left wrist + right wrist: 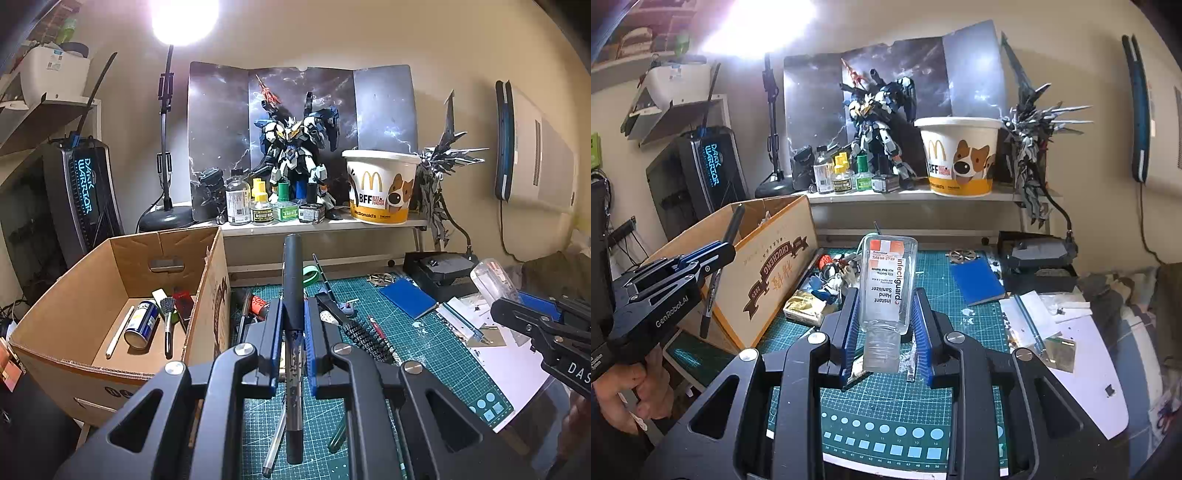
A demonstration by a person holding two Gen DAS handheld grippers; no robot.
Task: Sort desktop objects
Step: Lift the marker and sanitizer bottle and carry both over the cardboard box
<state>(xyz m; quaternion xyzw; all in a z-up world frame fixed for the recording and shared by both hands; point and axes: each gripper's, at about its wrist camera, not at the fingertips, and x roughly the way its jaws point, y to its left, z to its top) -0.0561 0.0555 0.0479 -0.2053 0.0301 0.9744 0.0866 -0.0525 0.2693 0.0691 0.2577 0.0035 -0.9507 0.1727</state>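
My left gripper [293, 325] is shut on a black marker pen [293, 280], held above the green cutting mat [424, 343] just right of the open cardboard box [77, 302]. The box holds a spray can [142, 323], a brush and a white stick. My right gripper [886, 314] is shut on a clear hand sanitizer bottle [888, 284], cap toward the camera, above the mat [905, 413]. In the right wrist view the left gripper [713, 254] with the pen [718, 269] is beside the box [768, 273]. In the left wrist view the right gripper [517, 310] holds the bottle [493, 278].
On the mat lie a round hairbrush [365, 338], a blue notebook [408, 297], small model parts [831, 277] and pens. White paper and plastic bags [1034, 314] lie at the right. A shelf behind carries paint bottles [258, 206], a robot model [295, 155] and a McDonald's bucket [380, 184].
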